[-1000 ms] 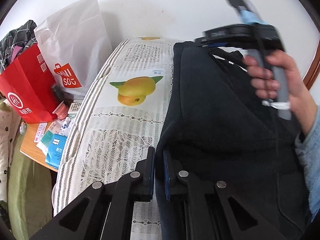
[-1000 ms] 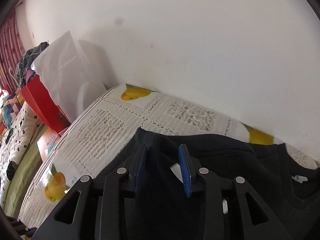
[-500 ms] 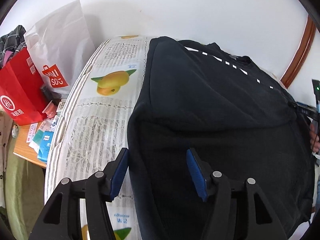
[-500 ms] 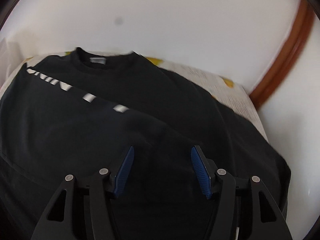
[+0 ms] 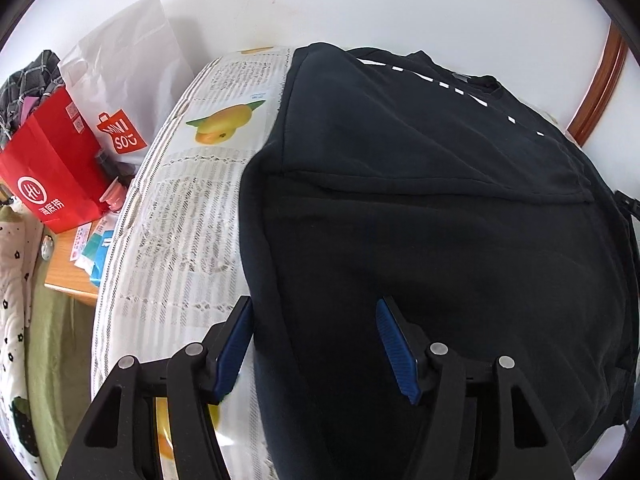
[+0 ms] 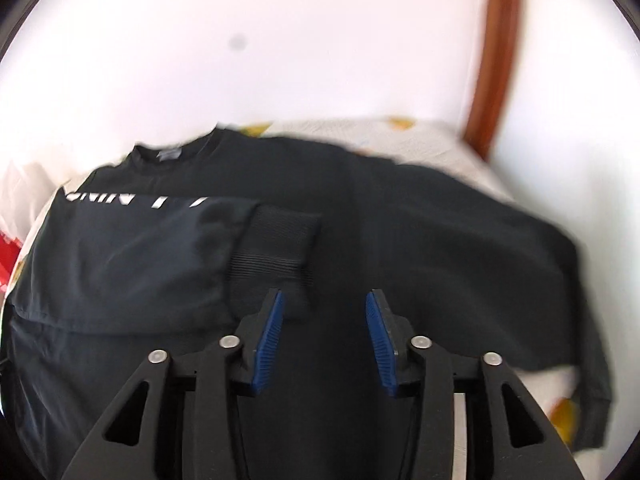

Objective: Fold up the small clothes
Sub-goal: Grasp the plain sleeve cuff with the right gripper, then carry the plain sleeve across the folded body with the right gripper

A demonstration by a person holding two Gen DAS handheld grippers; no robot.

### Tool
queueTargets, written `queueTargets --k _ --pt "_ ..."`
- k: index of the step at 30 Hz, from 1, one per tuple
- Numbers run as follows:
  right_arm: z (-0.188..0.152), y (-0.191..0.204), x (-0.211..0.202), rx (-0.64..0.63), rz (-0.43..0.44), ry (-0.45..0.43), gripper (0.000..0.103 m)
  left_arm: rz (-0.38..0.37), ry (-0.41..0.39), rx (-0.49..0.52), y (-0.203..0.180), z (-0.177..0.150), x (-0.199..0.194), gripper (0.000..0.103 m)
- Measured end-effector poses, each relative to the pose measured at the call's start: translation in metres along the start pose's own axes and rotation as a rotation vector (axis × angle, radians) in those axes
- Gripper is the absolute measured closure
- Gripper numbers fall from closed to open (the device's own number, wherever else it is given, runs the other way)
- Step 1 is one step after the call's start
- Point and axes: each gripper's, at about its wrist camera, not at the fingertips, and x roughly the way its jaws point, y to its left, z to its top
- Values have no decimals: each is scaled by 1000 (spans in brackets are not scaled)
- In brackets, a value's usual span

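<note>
Now the left tongs hang released over the near left edge of the black long-sleeved sweatshirt, blue pads apart, one pad out over the white lace-patterned cloth with mango prints, nothing pinched between them. The right tongs are parted too, having just drawn in a little, and hover above the middle of the sweatshirt with only flat fabric under the gap. Just beyond their left pad lies the ribbed black cuff of a sleeve folded across the chest, under a row of white letters. The sweatshirt is spread across the worktop, its collar at the far side by the white wall. Off to the left stand a red paper bag and a white plastic shopping bag; far right runs a brown wooden frame.
</note>
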Motion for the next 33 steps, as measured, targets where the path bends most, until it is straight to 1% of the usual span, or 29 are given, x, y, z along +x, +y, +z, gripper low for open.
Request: queueTargets --k 1,2,3,4,5,7,8,9,11,12,14,15,16,17,18,19,21,22,23,26,29,30,32,33 --pt "-5 -14 -14 9 -46 -24 49 -8 1 1 -4 -2 -2 43" --pt "-10 -25 -25 14 -84 -41 46 -11 -2 3 -9 -3 -4 42" --pt "-16 -42 -35 16 -148 -55 38 -11 -5 6 -12 -4 -5 39" --pt "-22 -56 -41 17 -210 -56 34 -8 -11 11 -17 -6 -6 38" --pt "-31 -76 -46 25 -274 -49 34 -5 -15 15 -21 -6 -8 37" --pt "-45 -107 -45 60 -344 -2 34 -1 -18 19 -27 -8 -10 37" --pt "-54 -122 -42 81 -364 34 34 1 -18 20 -29 -10 -12 37" --pt "-65 -136 -37 105 -366 78 34 4 -19 22 -31 -12 -13 37" --pt "-84 -157 -30 167 -341 137 34 11 -15 28 -33 -16 -16 37" --pt "-92 -165 -29 201 -342 141 34 13 -17 30 -34 -19 -18 37" --pt "-103 -174 -29 241 -346 117 35 22 -17 31 -35 -23 -22 37" --pt "-106 -176 -27 253 -345 105 41 25 -13 30 -35 -25 -24 37" --pt "-109 -178 -24 261 -352 103 56 26 -11 28 -35 -26 -25 37" --pt "-112 -179 -24 269 -359 93 58 28 -9 27 -34 -27 -26 37" --pt "-112 -176 -24 266 -364 79 65 31 -6 26 -33 -29 -27 37" --pt "-110 -171 -24 257 -361 78 85 34 -4 24 -32 -31 -28 37" --pt "-107 -161 -25 232 -383 81 94 37 1 20 -28 -35 -31 37" --pt "-108 -164 -28 223 -399 80 95 37 0 20 -27 -36 -32 37" --pt "-105 -159 -31 221 -404 76 96 37 -6 20 -25 -37 -34 37" --pt "-89 -135 -50 217 -372 49 96 48 -19 23 -19 -41 -37 37" --pt "-64 -99 -81 196 -294 -15 97 81 -36 37 -11 -47 -38 37" --pt "-51 -79 -91 192 -243 -36 97 92 -41 41 -8 -49 -36 37" --pt "-32 -45 -102 172 -173 -49 97 102 -43 37 0 -51 -33 37" --pt "-19 -19 -107 157 -125 -60 97 104 -44 31 4 -51 -30 37"
